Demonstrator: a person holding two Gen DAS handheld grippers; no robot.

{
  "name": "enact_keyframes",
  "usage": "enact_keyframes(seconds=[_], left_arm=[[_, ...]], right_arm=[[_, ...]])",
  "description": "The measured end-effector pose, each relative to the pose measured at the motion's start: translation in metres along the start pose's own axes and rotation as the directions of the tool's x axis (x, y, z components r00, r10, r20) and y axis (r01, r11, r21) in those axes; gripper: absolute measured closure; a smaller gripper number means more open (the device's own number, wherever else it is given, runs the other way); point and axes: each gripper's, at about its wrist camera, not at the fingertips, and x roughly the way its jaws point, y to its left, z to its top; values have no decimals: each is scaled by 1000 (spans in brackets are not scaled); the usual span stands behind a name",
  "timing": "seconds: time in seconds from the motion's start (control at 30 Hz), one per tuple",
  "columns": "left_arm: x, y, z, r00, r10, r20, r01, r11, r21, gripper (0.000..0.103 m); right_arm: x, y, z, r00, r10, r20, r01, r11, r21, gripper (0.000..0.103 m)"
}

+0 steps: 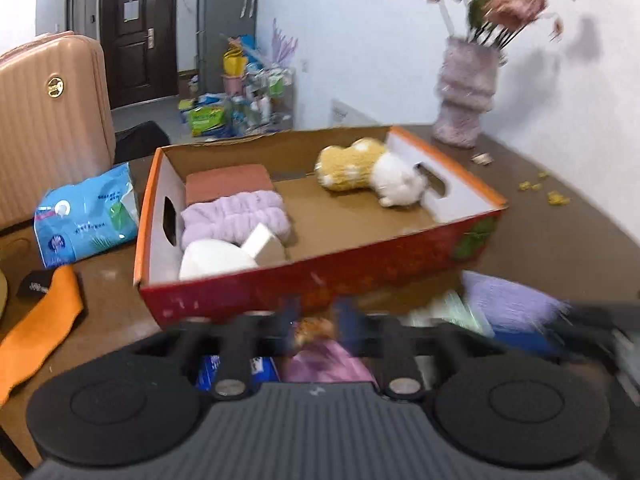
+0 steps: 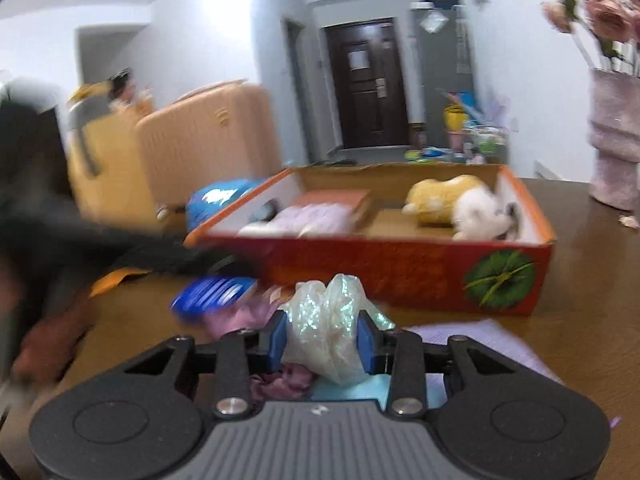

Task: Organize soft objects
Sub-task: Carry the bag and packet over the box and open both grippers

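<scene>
Red speckled box [image 2: 384,276] with green leaf motif, orange rim; yellow-and-white plush [image 1: 368,172]; lilac ribbed cloth [image 1: 236,216]; iridescent bag [image 2: 328,340].

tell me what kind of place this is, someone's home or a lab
Most likely a lived-in home: a pink suitcase stands beside the brown table, a dark entry door sits at the far end, and a vase of flowers decorates the table.

I hold the right gripper [image 2: 322,346] level and low, its blue-padded fingers [image 2: 277,340] clamped on a crinkled iridescent plastic bag [image 2: 328,332]. The left gripper [image 1: 316,320] is blurred; its finger spacing cannot be determined.
</scene>
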Motion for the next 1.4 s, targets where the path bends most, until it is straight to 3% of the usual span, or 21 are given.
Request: enact_keyframes(seconds=[0.03,0.17,0.27,0.37,0.4,0.43,0.53,0.57,0.7,0.9,1.03,1.2,1.4], left_arm=[[10,-3,1,1000,26,-11,-26,999,22,46],[34,-17,-8,995,84,-53,-77,989,126,43],[43,-21,-16,994,93,-50,-84,985,153,38],[48,-23,-18,993,112,-46,-103,981,164,39],[49,-23,-18,992,117,-45,-108,980,168,42],[52,-24,-19,992,118,-52,-107,979,173,57],[53,-24,-21,994,88,-64,-78,986,147,72],[53,-24,-20,995,73,-67,-63,987,147,83],[51,-35,-25,995,82,-54,-71,981,178,86],[17,-34,-24,999,45,7,-45,992,120,86],[-19,-26,-14,998,-20,67,15,998,69,86],[-33,-6,11,994,-58,92,58,998,8,86],[1,18,80,990,-112,85,116,992,-42,86]], right_arm=[[-4,6,-3,1000,16,-2,-16,1000,-13,68],[-24,1,-4,999,-38,19,38,999,34,68],[-38,-22,-4,994,-93,60,86,989,117,68],[-45,-38,-5,987,-140,83,127,981,143,67],[-46,-41,-5,986,-143,86,129,980,152,68],[-46,-43,-5,985,-145,88,130,979,156,67],[-45,-45,-6,985,-142,94,126,980,155,67],[-43,-45,-7,986,-140,95,124,980,158,67],[-43,-48,-7,986,-138,95,121,978,169,67],[-55,-43,-3,982,-155,109,139,979,146,67],[-65,-40,3,981,-148,125,130,981,140,67],[-49,-53,33,992,-61,107,43,986,161,67],[9,-95,95,998,-3,68,-15,963,268,67]])
